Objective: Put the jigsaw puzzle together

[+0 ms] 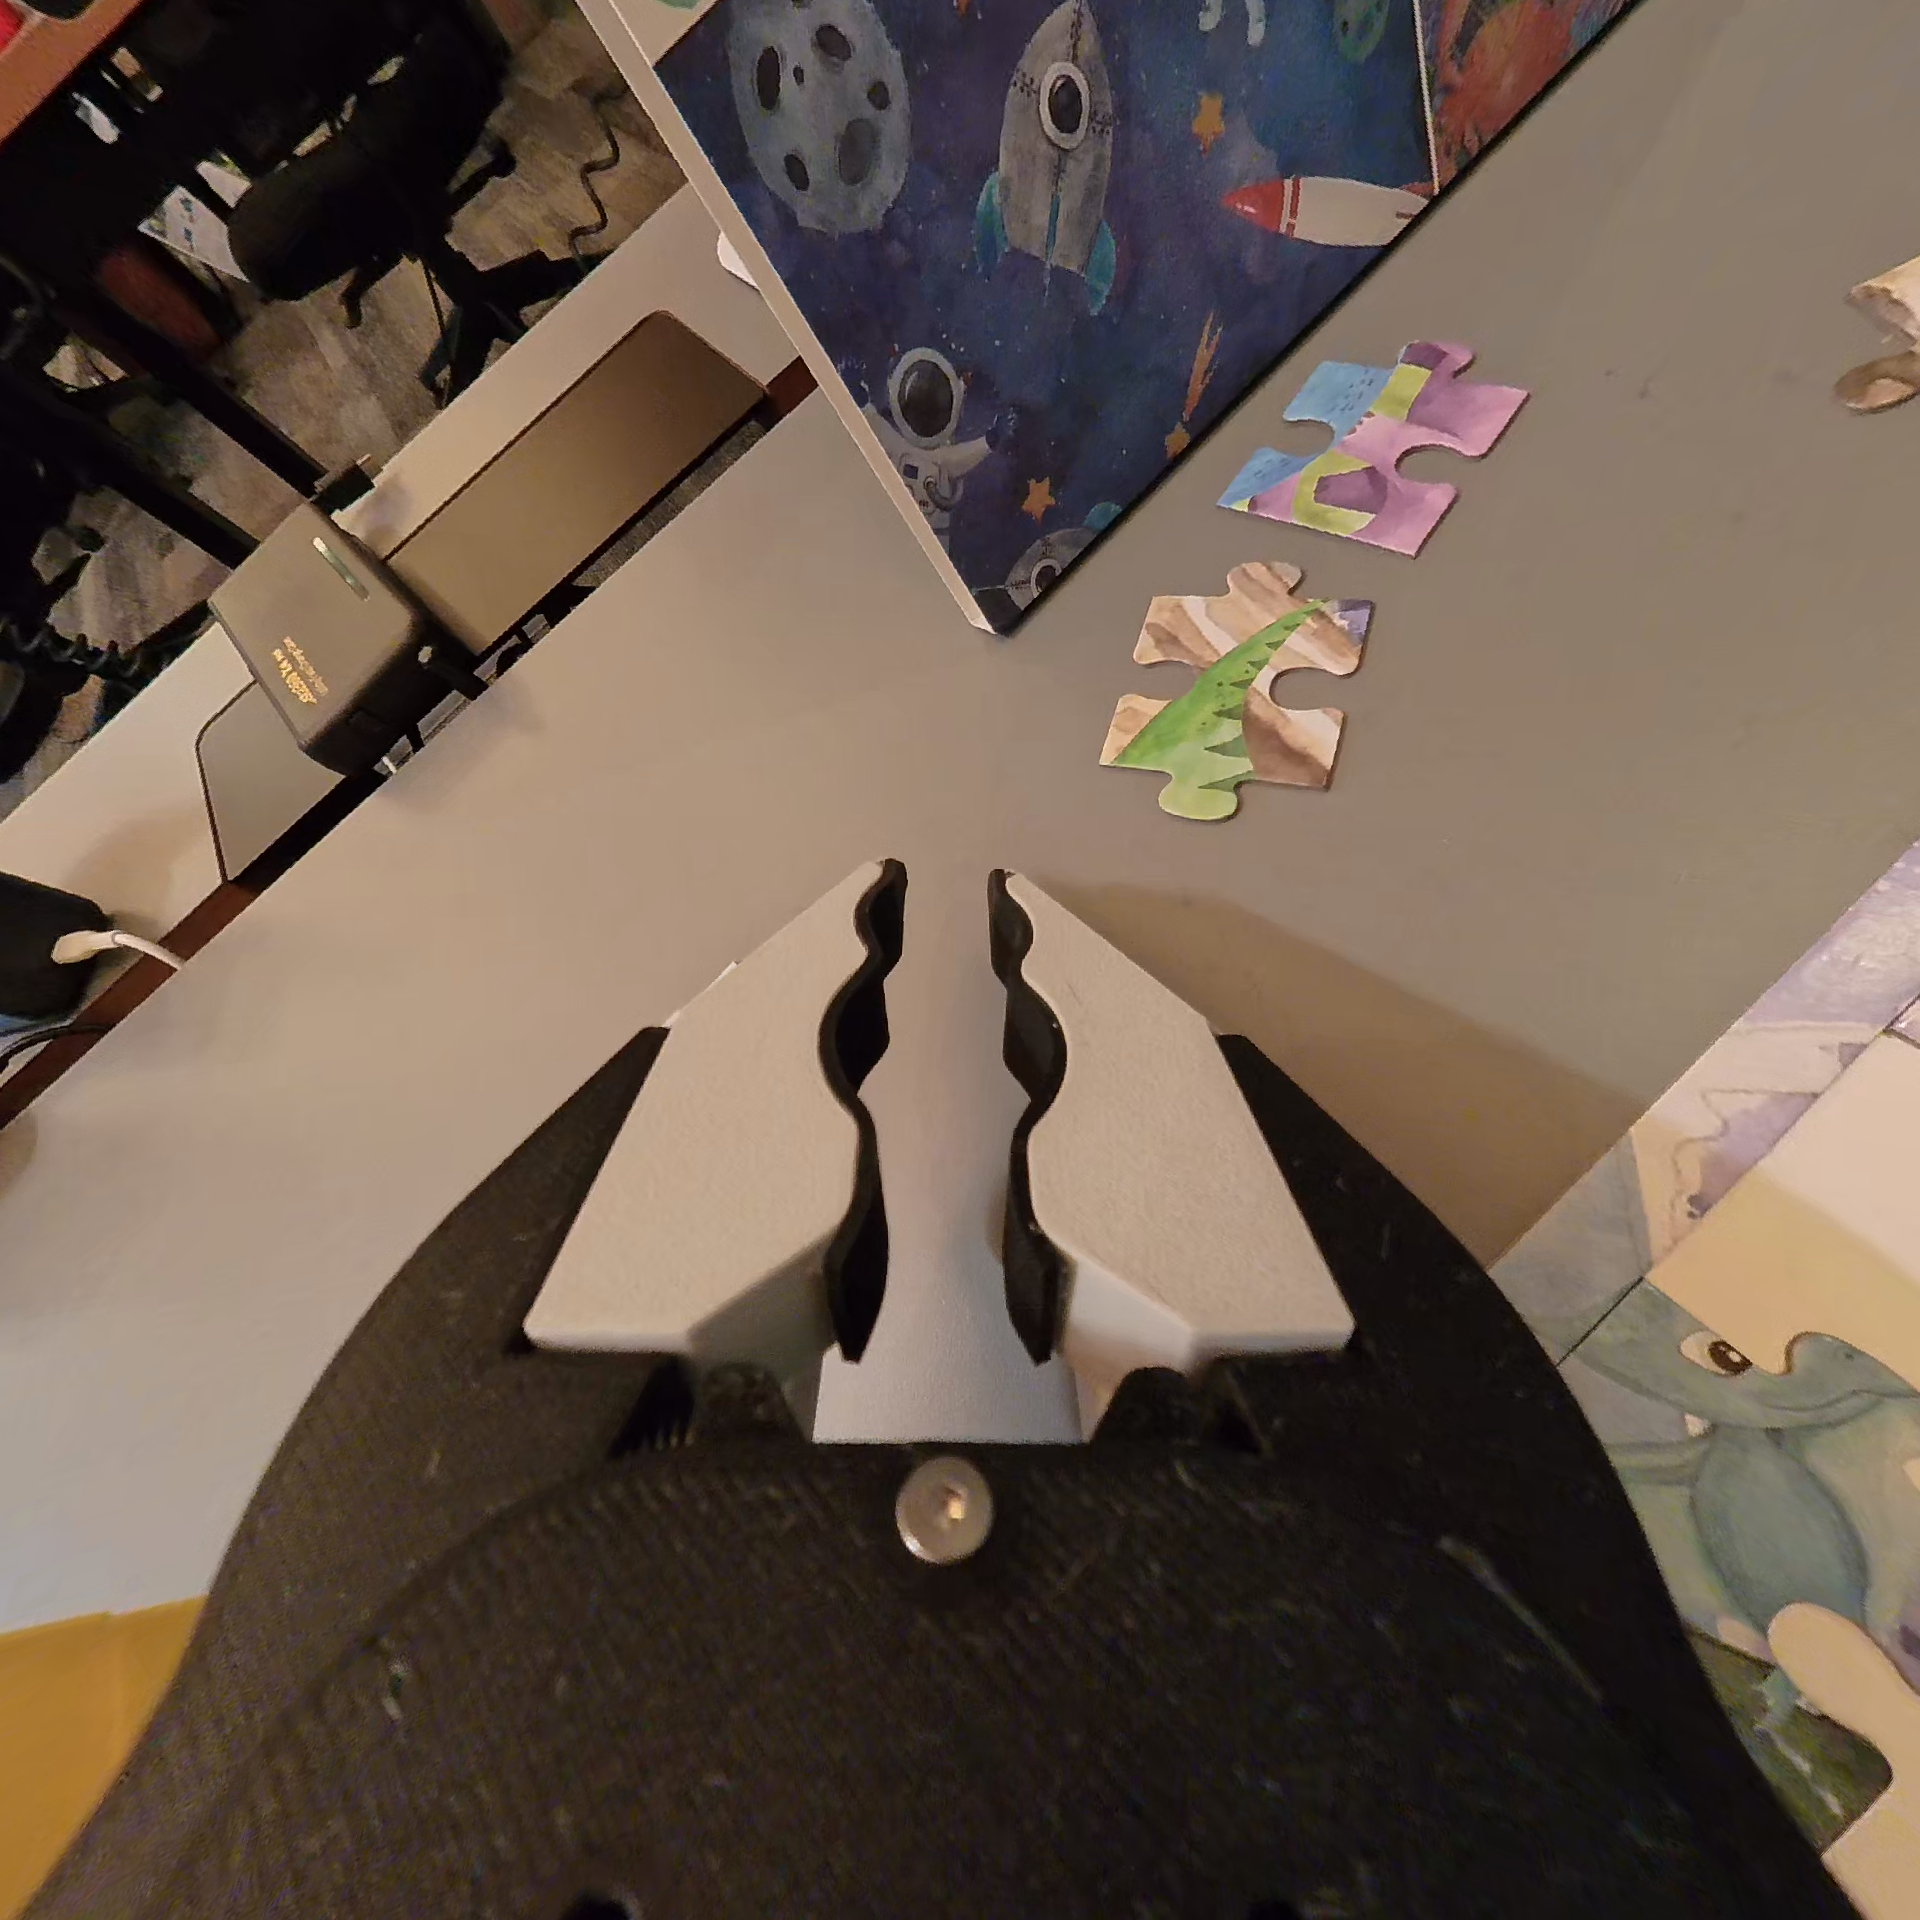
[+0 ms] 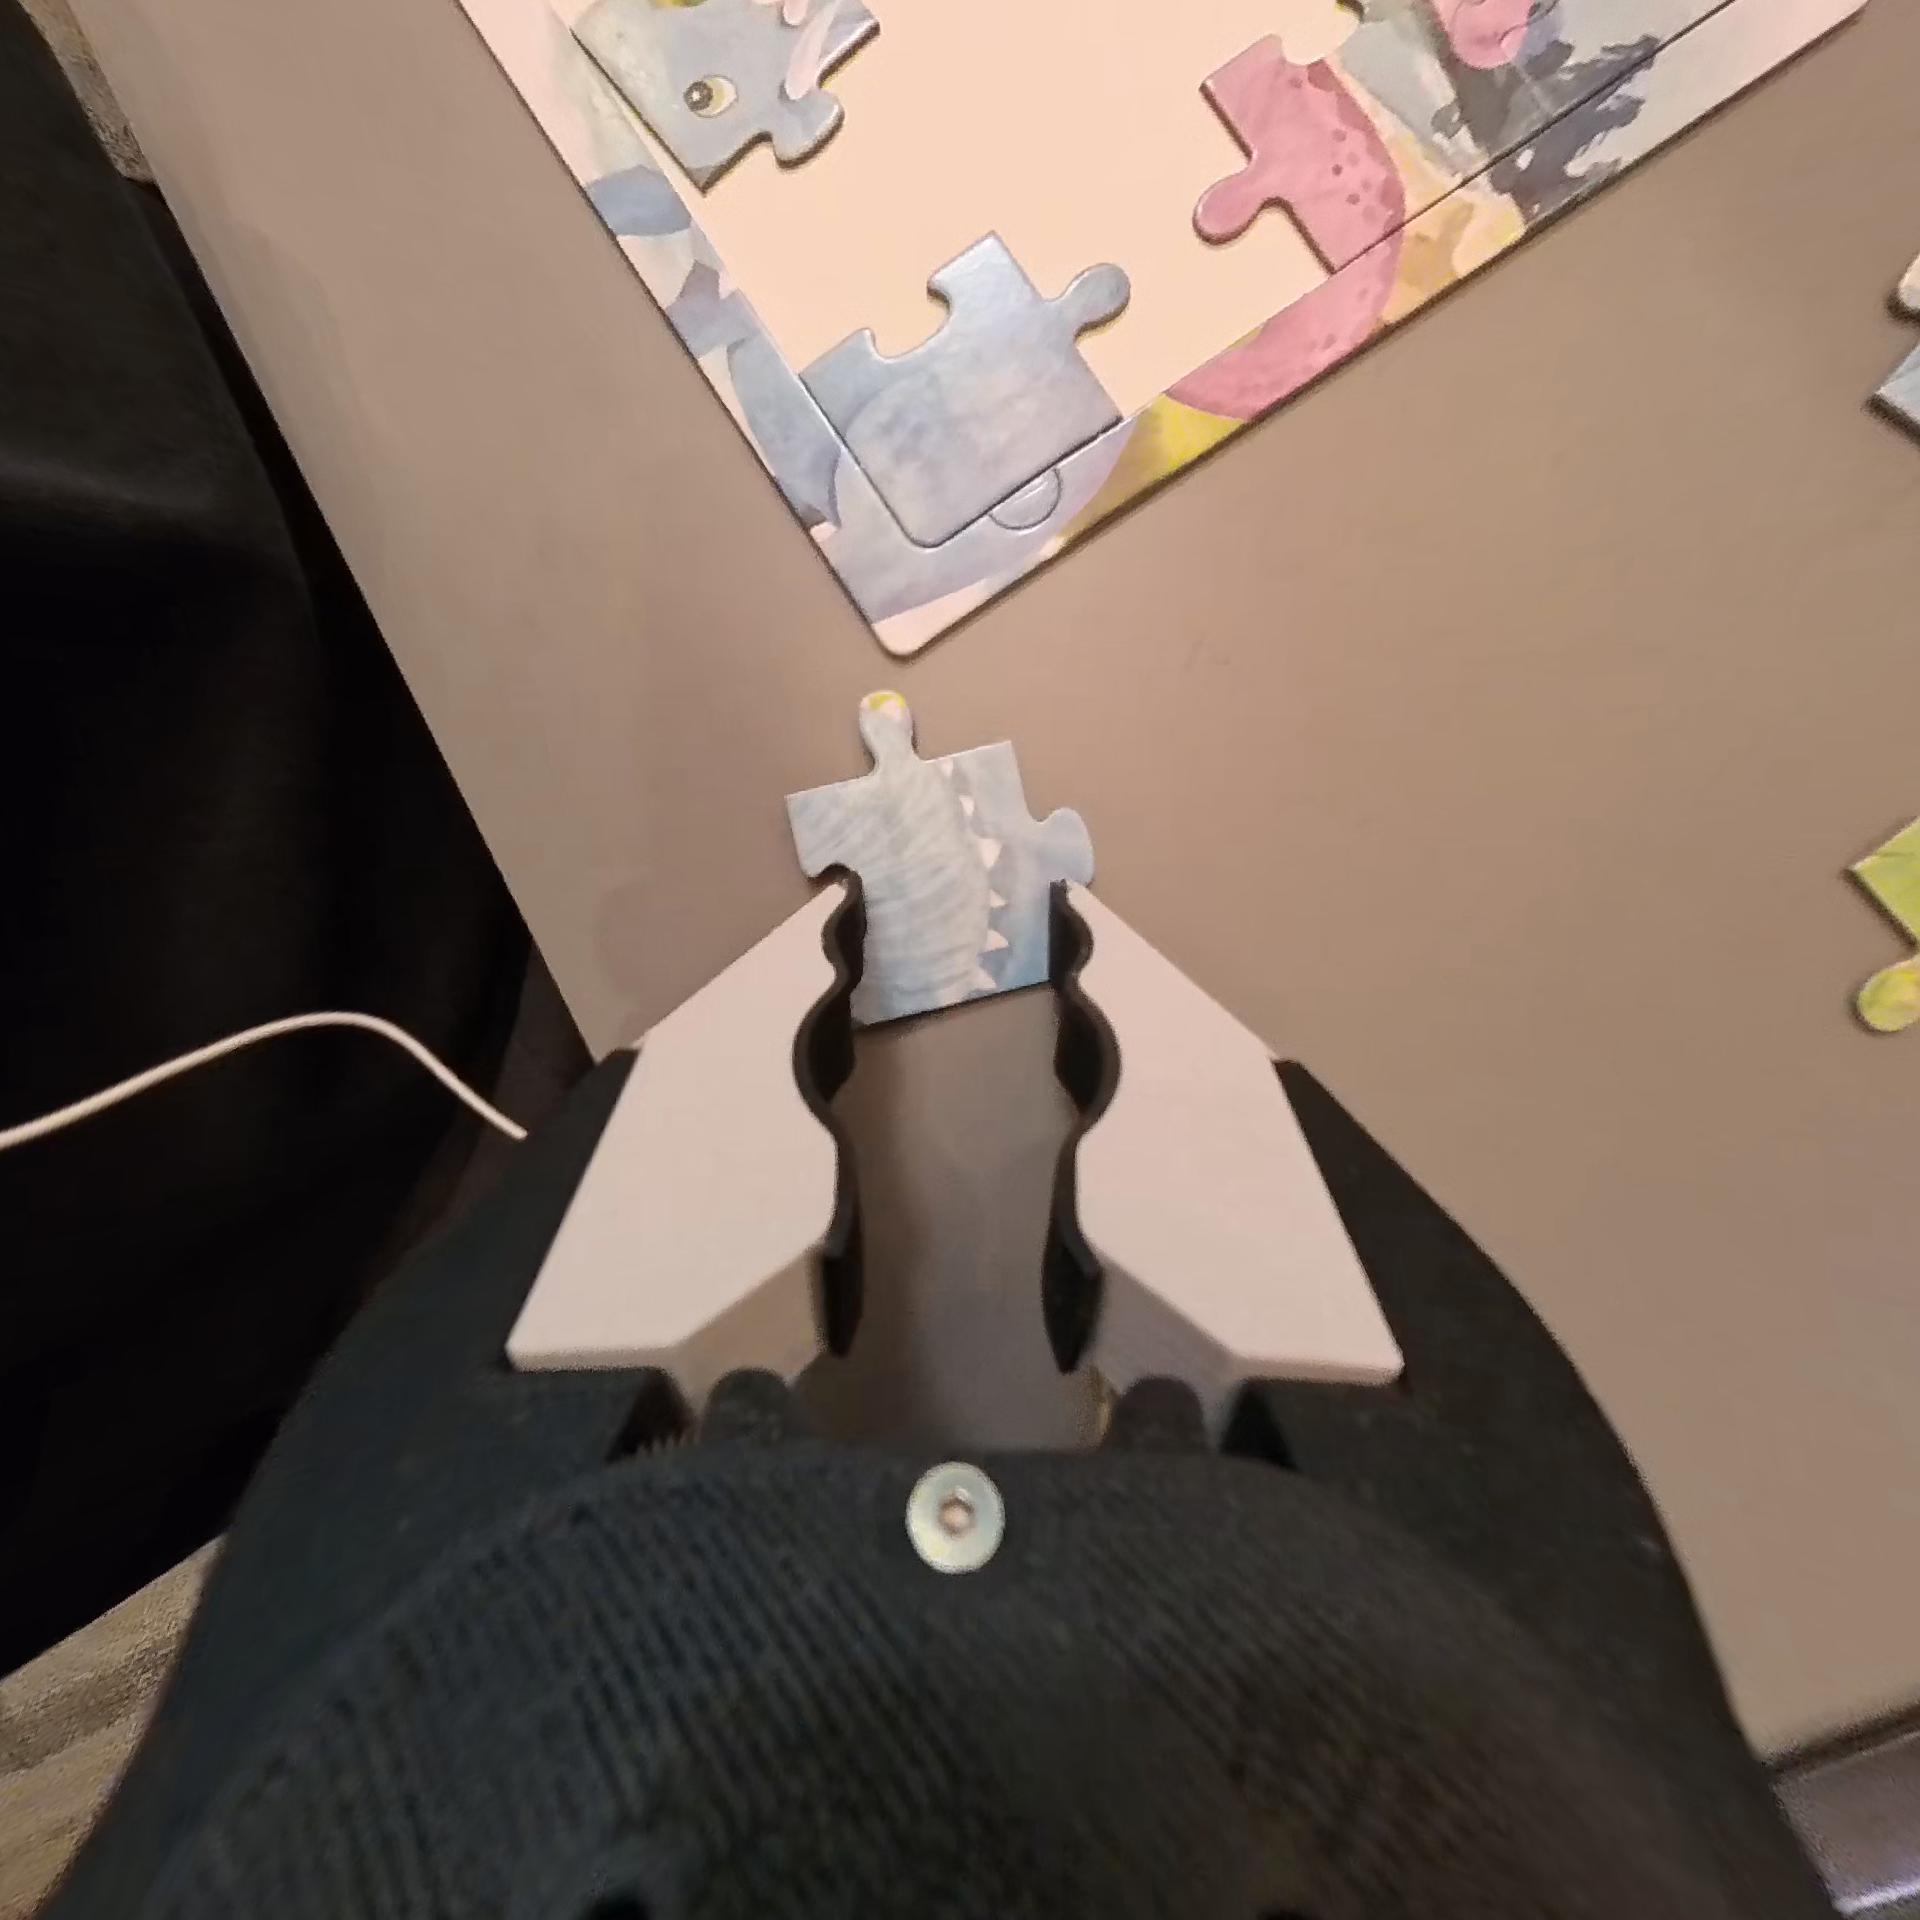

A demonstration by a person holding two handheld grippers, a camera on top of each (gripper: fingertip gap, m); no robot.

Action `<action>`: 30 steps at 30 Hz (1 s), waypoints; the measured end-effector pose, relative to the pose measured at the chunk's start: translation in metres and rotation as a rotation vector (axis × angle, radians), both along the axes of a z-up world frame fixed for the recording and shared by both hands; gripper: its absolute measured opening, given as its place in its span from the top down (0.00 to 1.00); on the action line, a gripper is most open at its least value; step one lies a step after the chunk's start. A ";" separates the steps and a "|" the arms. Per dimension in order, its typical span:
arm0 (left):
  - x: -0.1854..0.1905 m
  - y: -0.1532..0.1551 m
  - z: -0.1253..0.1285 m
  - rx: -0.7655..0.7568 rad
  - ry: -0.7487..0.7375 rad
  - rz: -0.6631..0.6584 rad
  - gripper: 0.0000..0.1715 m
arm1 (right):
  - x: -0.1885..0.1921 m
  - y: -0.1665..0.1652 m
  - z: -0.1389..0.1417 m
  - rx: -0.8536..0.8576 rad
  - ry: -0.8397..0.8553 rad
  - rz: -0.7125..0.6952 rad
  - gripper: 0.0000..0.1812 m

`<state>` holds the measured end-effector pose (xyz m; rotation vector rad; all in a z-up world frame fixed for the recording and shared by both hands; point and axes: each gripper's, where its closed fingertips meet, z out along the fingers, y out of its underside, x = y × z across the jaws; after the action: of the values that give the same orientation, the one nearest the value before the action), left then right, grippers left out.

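Observation:
In the right wrist view my right gripper point(image 2: 951, 899) is shut on a blue-grey puzzle piece point(image 2: 925, 883), gripping its two side edges just above the grey table. Ahead lies the puzzle tray point(image 2: 935, 623), with a blue corner piece point(image 2: 966, 395), a blue piece with an eye point(image 2: 727, 83) and a pink piece point(image 2: 1299, 177) set in it; its cream middle is bare. In the left wrist view my left gripper point(image 1: 945, 878) is empty with a narrow gap between its fingers. A green-and-brown piece point(image 1: 1236, 696) and a purple-and-blue piece point(image 1: 1371, 447) lie ahead to its right.
A space-themed picture board point(image 1: 987, 260) lies beyond the left gripper. The tray point(image 1: 1766, 1299) shows at its right. More loose pieces lie at the right edges point(image 1: 1886, 353) point(image 2: 1891, 935). A dark box point(image 1: 322, 644) sits past the table's left edge. A white cable point(image 2: 312, 1039) hangs left. One gripper's finger ends stand about 45 centimeters off the other's.

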<state>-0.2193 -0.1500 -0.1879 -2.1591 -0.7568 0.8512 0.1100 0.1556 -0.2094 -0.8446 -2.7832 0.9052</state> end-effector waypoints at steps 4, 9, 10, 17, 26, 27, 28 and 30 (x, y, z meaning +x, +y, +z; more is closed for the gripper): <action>0.000 0.000 -0.001 -0.004 -0.004 -0.002 0.92 | -0.001 0.005 0.003 -0.020 0.014 -0.009 0.85; 0.000 0.000 -0.001 -0.007 -0.004 -0.002 0.92 | -0.004 0.001 0.013 -0.069 0.029 -0.010 0.84; 0.000 0.000 -0.001 -0.007 -0.004 -0.002 0.92 | -0.007 0.004 0.011 -0.046 0.039 -0.022 0.81; 0.000 0.000 -0.002 -0.013 -0.003 -0.003 0.92 | -0.021 0.015 -0.003 0.027 0.076 -0.095 0.75; 0.000 0.001 -0.002 -0.013 -0.002 -0.004 0.92 | -0.016 0.012 -0.002 0.044 0.061 -0.062 0.81; 0.000 0.001 -0.002 -0.013 -0.003 -0.004 0.92 | -0.016 0.012 -0.002 0.043 0.060 -0.061 0.81; 0.000 0.001 -0.002 -0.012 -0.004 -0.004 0.92 | -0.016 0.013 -0.001 0.042 0.062 -0.060 0.81; 0.000 0.001 -0.002 -0.014 -0.006 -0.005 0.92 | -0.016 0.012 0.002 0.033 0.068 -0.054 0.82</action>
<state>-0.2188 -0.1494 -0.1901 -2.1762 -0.7504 0.8503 0.0942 0.1678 -0.2078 -0.8632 -2.6957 0.8597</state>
